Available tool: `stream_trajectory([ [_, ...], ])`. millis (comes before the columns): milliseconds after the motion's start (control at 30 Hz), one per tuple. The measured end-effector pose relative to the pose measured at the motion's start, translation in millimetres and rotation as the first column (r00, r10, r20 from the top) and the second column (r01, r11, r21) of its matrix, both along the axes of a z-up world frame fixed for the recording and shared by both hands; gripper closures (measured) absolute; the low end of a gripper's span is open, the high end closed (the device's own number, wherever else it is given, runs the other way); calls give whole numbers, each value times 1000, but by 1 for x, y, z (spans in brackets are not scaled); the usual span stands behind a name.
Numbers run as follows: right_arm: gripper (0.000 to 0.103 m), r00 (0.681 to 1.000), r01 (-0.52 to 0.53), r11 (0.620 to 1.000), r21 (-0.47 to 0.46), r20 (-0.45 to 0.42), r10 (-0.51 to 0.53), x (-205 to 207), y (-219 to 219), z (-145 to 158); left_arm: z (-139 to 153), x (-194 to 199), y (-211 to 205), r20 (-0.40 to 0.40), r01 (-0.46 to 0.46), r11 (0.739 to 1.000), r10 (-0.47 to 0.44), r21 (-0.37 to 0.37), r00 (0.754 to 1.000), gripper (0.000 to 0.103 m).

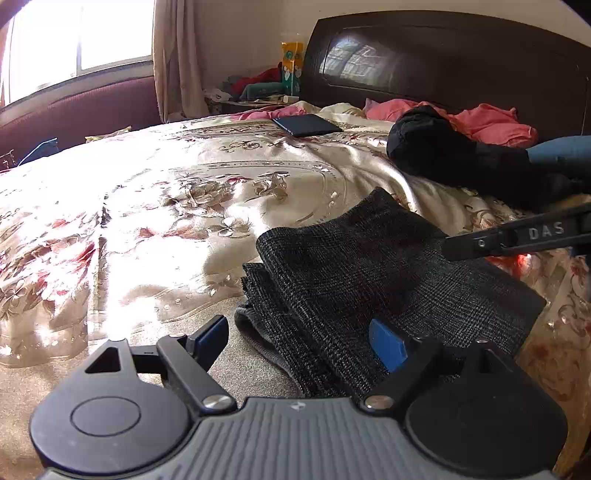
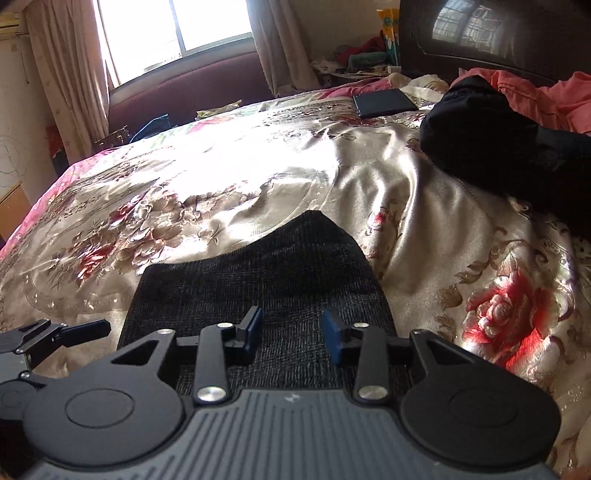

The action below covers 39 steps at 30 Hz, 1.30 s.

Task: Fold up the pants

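Charcoal knit pants [image 1: 388, 280], folded into a compact stack of several layers, lie on the floral satin bedspread [image 1: 177, 184] near the bed's near edge; the layered edges show on the left side in the left wrist view, with a lighter grey band at the bottom of the stack.

Left gripper [image 1: 301, 341]: jaws spread wide, nothing held between them. Its left blue-padded finger sits over bare bedspread just beside the stack's layered edge; its right blue pad [image 1: 388, 345] lies over the top layer of the pants (contact with the cloth cannot be judged from this angle).

Right gripper [image 2: 293, 332]: jaws apart with a clear gap, gripping nothing. Both blue pads stand over the near end of the folded pants [image 2: 258, 266], which run away from the claw toward a raised far corner. In the left wrist view one black finger of this gripper [image 1: 476, 243] reaches in from the right, over the far-right part of the stack. In the right wrist view the left gripper's black linkage [image 2: 55, 338] appears at the lower left, just beside the stack's left edge.

Other items on the bed, well apart from the pants:
- black garment [image 2: 498, 136], bundled, toward the headboard side
- pink cloth [image 1: 484, 122], crumpled, behind the black garment
- dark flat tablet [image 1: 306, 124], lying on the bedspread
- dark wooden headboard [image 1: 443, 55]

Background: window [image 2: 173, 29] with pale curtains; cluttered bedside surface with a yellow-green package [image 1: 291, 66].
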State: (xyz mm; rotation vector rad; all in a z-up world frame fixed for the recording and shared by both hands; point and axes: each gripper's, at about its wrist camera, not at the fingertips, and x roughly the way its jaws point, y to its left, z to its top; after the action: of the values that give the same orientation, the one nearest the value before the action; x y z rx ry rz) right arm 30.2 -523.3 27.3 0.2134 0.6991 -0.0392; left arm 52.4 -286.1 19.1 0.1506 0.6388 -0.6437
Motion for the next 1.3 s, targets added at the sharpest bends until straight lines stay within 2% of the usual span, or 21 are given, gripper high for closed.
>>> stream_trajectory([
  [100,67,999,-30,1000,2,-15,30,-21,12,-4,-4,7,3,-33,-7,1000,7,0,999,5],
  [167,62,999,-38,999,-26,-34,37,-24,21,-12,-4,11,4,-56,-21,1000,21,0,998,2],
  [233,62,998,-25,999,-30,-64,23,-21,29,-20,-2,13,-2,-31,-16,999,17,37,999,2],
  [333,62,999,-4,1000,-14,-53,3,-21,33,-15,2,10,-13,37,16,994,-20,104,999,2],
  [433,63,1000,-8,999,42,-15,8,-36,35,-4,7,12,-11,47,25,993,-31,116,998,3],
  [533,62,998,-61,998,14,-7,61,-53,54,-1,11,17,-5,44,14,994,-19,113,999,3],
  [667,64,985,-169,985,25,-13,170,-59,83,-8,16,24,-3,23,10,994,-13,111,1000,4],
  [833,58,971,-238,971,-27,10,239,-55,111,-10,18,24,-2,13,43,994,-45,104,999,4],
  [900,58,968,-252,965,-76,0,252,-51,122,-14,17,25,-4,8,55,993,-56,104,998,4],
  [933,59,968,-249,963,-103,-7,250,-48,125,-16,16,25,-5,6,62,993,-63,104,998,4],
  [1000,68,975,-223,962,-160,-45,218,-41,128,-23,15,28,-7,3,78,992,-79,103,997,4],
  [1033,70,975,-223,962,-160,-51,217,-40,127,-24,15,29,-8,0,89,991,-90,99,996,4],
  [1067,78,975,-221,963,-153,-50,216,-40,126,-24,15,30,-9,1,97,991,-97,97,995,7],
  [1133,84,978,-209,971,-115,-43,206,-42,122,-21,17,34,-9,7,108,990,-109,86,994,12],
  [1200,88,983,-184,980,-73,-37,182,-43,117,-17,20,42,-9,-4,106,992,-106,67,994,21],
  [1267,90,987,-155,988,-14,-29,155,-41,109,-12,22,53,-13,-32,116,991,-114,61,993,39],
  [1300,90,989,-142,990,21,-28,142,-38,105,-10,22,59,-15,-44,124,990,-122,60,992,44],
])
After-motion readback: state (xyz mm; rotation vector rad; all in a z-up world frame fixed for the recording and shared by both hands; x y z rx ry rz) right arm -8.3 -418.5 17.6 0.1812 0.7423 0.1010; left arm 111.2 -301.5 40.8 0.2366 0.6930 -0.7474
